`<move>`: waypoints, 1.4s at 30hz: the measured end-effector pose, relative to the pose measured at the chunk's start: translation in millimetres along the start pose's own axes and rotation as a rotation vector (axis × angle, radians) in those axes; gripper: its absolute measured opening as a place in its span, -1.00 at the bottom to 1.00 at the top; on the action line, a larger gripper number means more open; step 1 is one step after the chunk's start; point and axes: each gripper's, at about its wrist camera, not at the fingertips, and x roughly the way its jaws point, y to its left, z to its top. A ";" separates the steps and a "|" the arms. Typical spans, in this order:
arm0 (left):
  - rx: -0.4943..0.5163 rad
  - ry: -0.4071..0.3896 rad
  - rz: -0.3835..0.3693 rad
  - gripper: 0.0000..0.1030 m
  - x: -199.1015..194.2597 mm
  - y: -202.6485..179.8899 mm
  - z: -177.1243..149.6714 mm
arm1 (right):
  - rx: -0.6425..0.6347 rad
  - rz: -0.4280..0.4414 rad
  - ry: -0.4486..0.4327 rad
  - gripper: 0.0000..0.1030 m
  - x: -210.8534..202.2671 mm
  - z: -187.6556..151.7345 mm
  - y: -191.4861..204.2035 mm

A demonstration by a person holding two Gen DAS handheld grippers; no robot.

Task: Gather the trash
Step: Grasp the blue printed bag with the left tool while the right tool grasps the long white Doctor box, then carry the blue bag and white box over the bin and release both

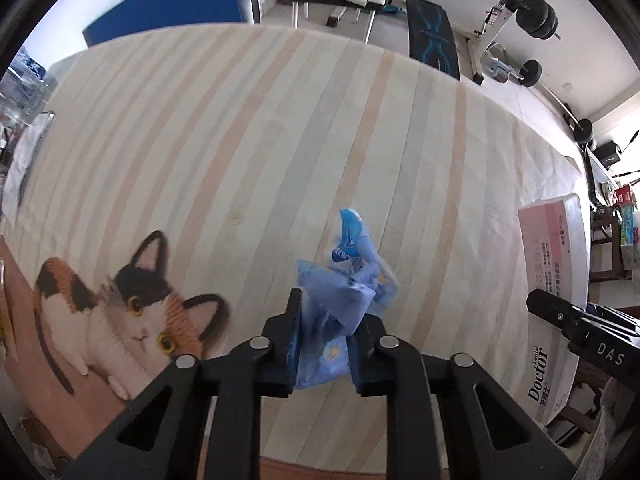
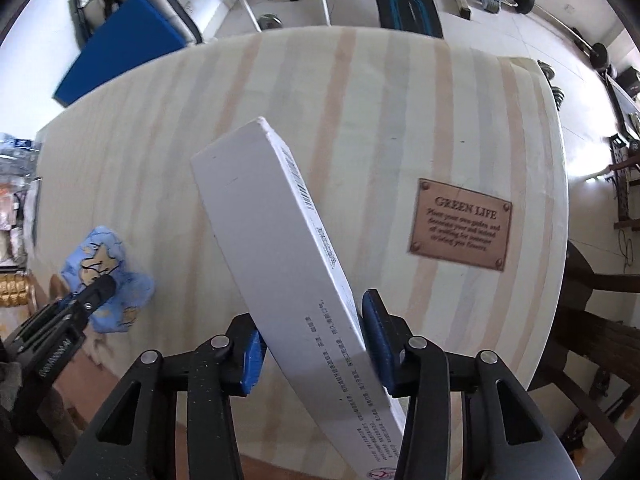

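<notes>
My left gripper [image 1: 328, 316] is shut on a crumpled blue plastic wrapper [image 1: 348, 280] and holds it above the striped tablecloth [image 1: 240, 140]. The wrapper also shows at the left in the right wrist view [image 2: 108, 276], with the left gripper's fingers [image 2: 96, 290] on it. My right gripper [image 2: 316, 332] is shut on a long white toothpaste box [image 2: 280, 248], held tilted over the table. The same box shows at the right edge in the left wrist view [image 1: 552, 280], next to the right gripper's fingers [image 1: 560, 312].
A cat picture [image 1: 116, 312] lies at the table's near left. A brown "Green Life" plaque print [image 2: 460, 224] is on the cloth at right. Weight bench [image 1: 432, 32], barbells [image 1: 536, 16], a blue mat [image 1: 168, 4] and a wooden chair [image 2: 600, 320] surround the table.
</notes>
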 end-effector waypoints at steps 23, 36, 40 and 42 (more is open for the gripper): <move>-0.309 -0.241 0.046 -0.76 -177.0 200.8 -292.0 | -0.311 0.234 -0.018 -0.29 -114.4 -307.7 210.5; -0.686 -0.062 -0.043 -0.76 -114.1 345.4 -542.6 | -0.566 0.180 0.296 -0.29 28.8 -578.0 321.3; -0.803 0.010 -0.090 -0.76 -40.4 380.6 -586.3 | -0.630 0.122 0.379 -0.29 111.0 -616.2 348.2; -0.849 0.038 -0.110 -0.76 -4.6 396.0 -600.4 | -0.658 0.089 0.406 -0.29 163.9 -629.4 359.8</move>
